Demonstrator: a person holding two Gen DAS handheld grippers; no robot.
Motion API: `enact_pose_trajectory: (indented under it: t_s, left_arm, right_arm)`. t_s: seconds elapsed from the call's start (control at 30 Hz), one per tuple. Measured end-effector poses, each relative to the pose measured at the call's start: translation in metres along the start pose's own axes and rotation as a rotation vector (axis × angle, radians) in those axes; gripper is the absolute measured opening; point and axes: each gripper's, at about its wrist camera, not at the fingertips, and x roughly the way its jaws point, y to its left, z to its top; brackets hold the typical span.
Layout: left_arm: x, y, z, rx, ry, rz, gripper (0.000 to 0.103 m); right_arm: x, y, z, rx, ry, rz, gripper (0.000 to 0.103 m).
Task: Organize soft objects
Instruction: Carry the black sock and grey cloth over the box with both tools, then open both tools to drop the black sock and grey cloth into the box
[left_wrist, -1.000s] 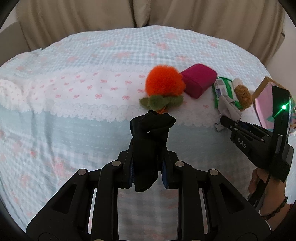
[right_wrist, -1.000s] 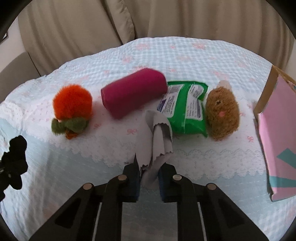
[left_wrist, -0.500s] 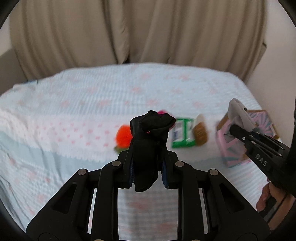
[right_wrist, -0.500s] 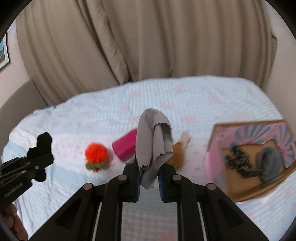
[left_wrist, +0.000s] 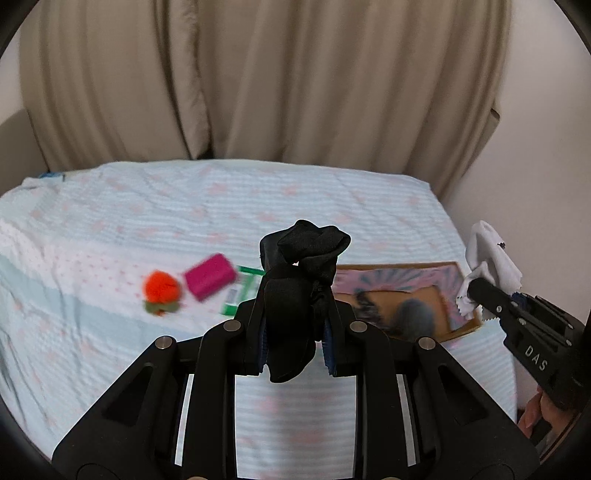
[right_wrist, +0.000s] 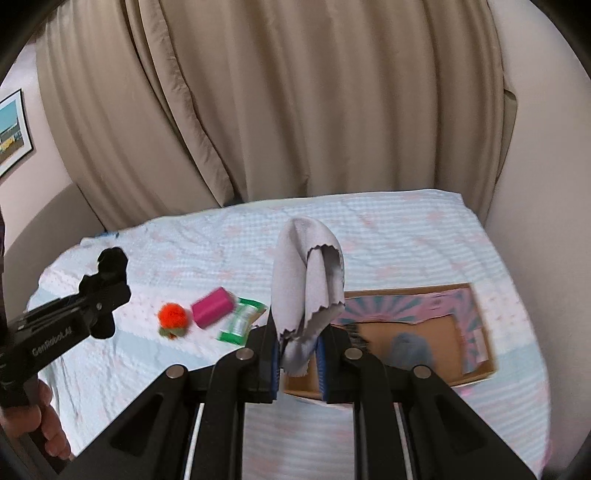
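Observation:
My left gripper (left_wrist: 295, 328) is shut on a black cloth (left_wrist: 303, 273) and holds it high above the bed; it also shows in the right wrist view (right_wrist: 107, 277). My right gripper (right_wrist: 297, 350) is shut on a grey cloth (right_wrist: 306, 273), also raised; it shows in the left wrist view (left_wrist: 476, 291) at far right. An open cardboard box (right_wrist: 443, 332) with a pink patterned lining lies on the bed below the right gripper and holds a grey fuzzy thing (right_wrist: 410, 347). The box also shows in the left wrist view (left_wrist: 406, 295).
On the bed (left_wrist: 221, 206) lie an orange plush (left_wrist: 160, 288), a magenta pouch (left_wrist: 210, 275) and a green wipes pack (left_wrist: 240, 295), left of the box. Beige curtains (right_wrist: 295, 92) hang behind. A wall is at the right.
Both grippers have risen and pulled back from the bed with their cloths still held. The objects look smaller and the box's inside has come into view.

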Motion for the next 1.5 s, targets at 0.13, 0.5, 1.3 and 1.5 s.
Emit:
enact_pose_trajectory:
  t_s: [0.13,0.5,1.3,1.5]
  left_arm:
    - [0.02,-0.057,-0.005,-0.018,0.056,-0.02,0.02]
    - [0.127,-0.15,-0.016,0.02,0.277,-0.059,0.02]
    - [0.259,-0.168,-0.043,0.105,0.543,-0.007,0.103]
    - [0.24,-0.161,-0.046,0.081,0.522,-0.02,0.103]
  right_arm:
    - [-0.008,-0.056,0.007,-0.012,0.051,0.009,0.014]
    - [0.032,-0.166,0.003,0.059,0.201,0.014,0.014]
    - [0.156,-0.234,-0.009,0.236,0.452,0.039,0.103]
    - [0.144,-0.232,-0.013,0.238,0.424,0.036,0.103]
